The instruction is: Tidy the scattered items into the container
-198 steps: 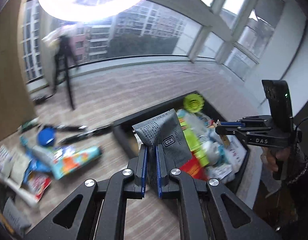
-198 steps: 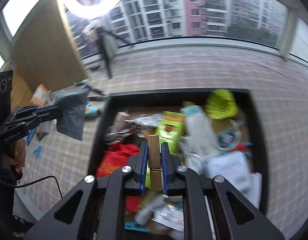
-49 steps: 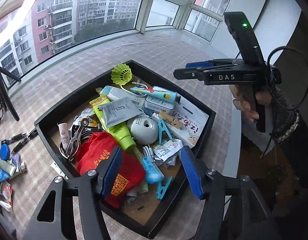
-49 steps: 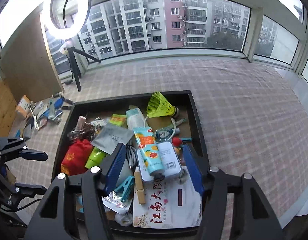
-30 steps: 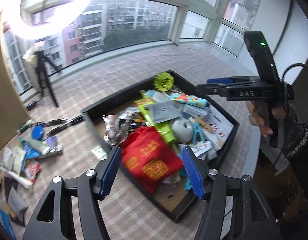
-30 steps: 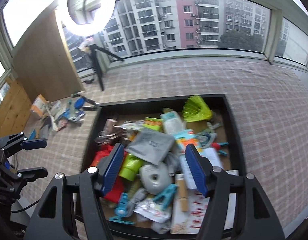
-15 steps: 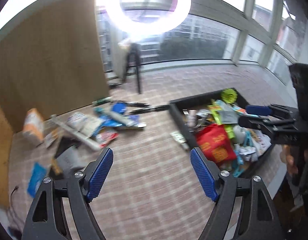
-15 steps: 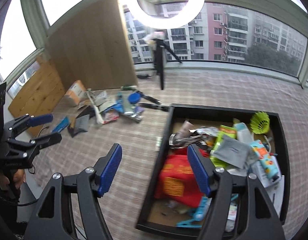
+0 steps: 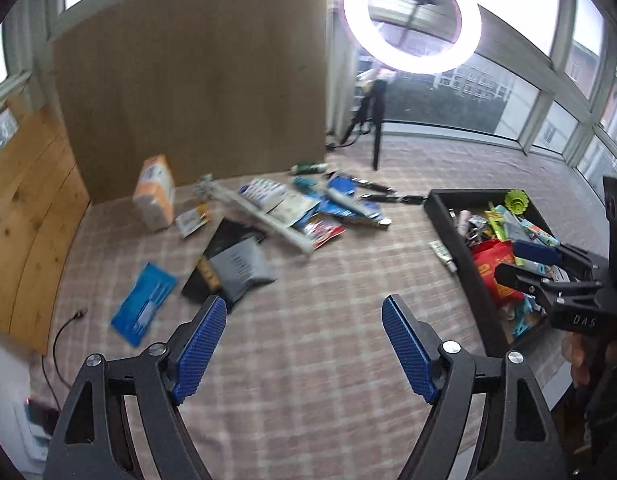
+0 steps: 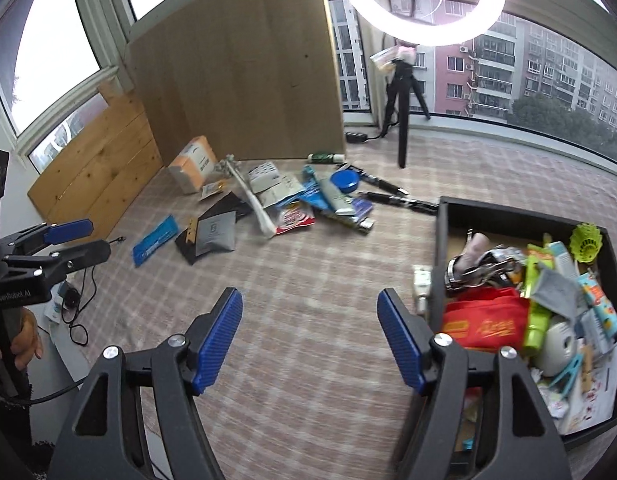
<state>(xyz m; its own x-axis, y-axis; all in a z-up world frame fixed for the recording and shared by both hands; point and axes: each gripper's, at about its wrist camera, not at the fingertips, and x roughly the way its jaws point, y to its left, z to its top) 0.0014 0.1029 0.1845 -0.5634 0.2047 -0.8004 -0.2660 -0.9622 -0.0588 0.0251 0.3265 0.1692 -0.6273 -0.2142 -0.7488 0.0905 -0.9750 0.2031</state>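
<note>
A black tray (image 10: 442, 240) full of small items stands at the right; in the left wrist view (image 9: 448, 220) it is also on the right. Scattered items lie on the checked cloth: a grey pouch (image 10: 216, 234) (image 9: 238, 266), a blue packet (image 10: 154, 240) (image 9: 144, 308), a red-white packet (image 10: 294, 216), a blue round lid (image 10: 344, 180), black pens (image 10: 396, 196), an orange-white box (image 10: 192, 164) (image 9: 154, 192). My left gripper (image 9: 304, 344) is open and empty above the cloth. My right gripper (image 10: 310, 336) is open and empty, left of the tray.
A small tube (image 10: 420, 284) lies just outside the tray's left wall. A wooden board (image 10: 244, 64) stands behind the pile, with a ring light on a tripod (image 10: 400, 120) beside it. A cable (image 10: 80, 304) lies at the cloth's left edge.
Both grippers have swung left, away from the tray toward the scattered pile. Both stay open and empty; earlier they let go of a grey pouch and a wooden clip over the tray.
</note>
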